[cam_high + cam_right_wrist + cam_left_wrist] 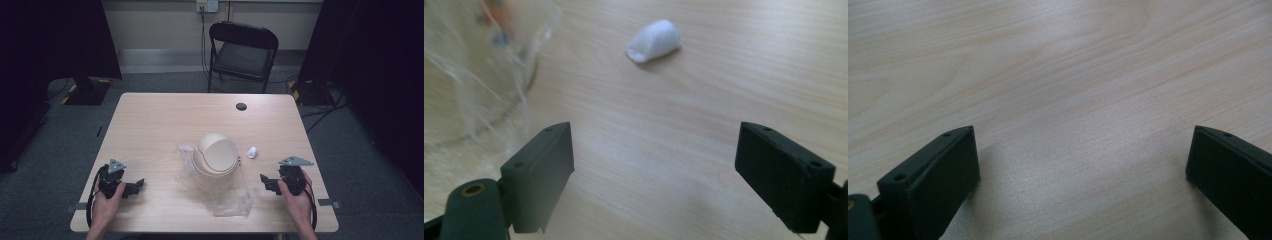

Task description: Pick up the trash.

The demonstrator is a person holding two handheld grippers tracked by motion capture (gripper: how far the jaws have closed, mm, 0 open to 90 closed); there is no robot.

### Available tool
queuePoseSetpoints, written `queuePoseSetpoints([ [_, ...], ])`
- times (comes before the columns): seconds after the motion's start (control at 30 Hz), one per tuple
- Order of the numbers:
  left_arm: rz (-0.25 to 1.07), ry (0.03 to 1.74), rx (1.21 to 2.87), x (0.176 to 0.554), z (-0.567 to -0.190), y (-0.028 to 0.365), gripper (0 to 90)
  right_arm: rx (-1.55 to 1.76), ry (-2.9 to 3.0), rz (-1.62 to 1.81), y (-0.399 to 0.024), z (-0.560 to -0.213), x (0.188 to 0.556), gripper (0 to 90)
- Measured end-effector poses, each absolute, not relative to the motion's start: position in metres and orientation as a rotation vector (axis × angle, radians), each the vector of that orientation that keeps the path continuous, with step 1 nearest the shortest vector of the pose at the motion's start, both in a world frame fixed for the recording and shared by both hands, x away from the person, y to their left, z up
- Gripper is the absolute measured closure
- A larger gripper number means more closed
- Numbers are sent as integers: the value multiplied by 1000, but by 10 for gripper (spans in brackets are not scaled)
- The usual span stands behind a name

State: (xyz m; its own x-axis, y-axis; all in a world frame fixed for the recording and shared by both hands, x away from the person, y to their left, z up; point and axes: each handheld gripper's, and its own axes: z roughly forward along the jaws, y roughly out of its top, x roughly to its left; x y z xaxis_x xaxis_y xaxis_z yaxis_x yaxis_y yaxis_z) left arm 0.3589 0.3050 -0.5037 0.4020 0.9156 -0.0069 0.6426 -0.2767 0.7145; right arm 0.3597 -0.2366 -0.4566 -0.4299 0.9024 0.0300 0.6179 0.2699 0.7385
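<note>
Both hands sat low at the near edge of the pale wooden table (150,120), one at each side. The left gripper (134,187) rested by the near left corner, jaws spread wide with bare wood grain between them in its own view (1083,165). The right gripper (265,181) lay by the near right side, and it too stood wide apart, nothing between its jaws (654,170).

In the middle of the table stood a small beige plastic bin with a domed swing lid (215,159), upright, sitting on a crumpled clear plastic bag (232,200) that spread out toward the near edge. The right gripper view caught the bag's wrinkled film (479,75) at its left.

Just to the right of the bin lay a small white crumpled wad (252,152), apart from the bin and ahead of the right gripper; in the right gripper view it (654,41) sat beyond the jaws, untouched.

Past the far edge stood a black folding chair (243,52).
</note>
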Motion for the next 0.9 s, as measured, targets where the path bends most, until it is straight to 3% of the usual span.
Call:
queuePoseSetpoints([
  [0.9, 548, 1324, 2021, 359, -504, 305, 1, 1073, 2247, 1285, -171, -374, 352, 140],
])
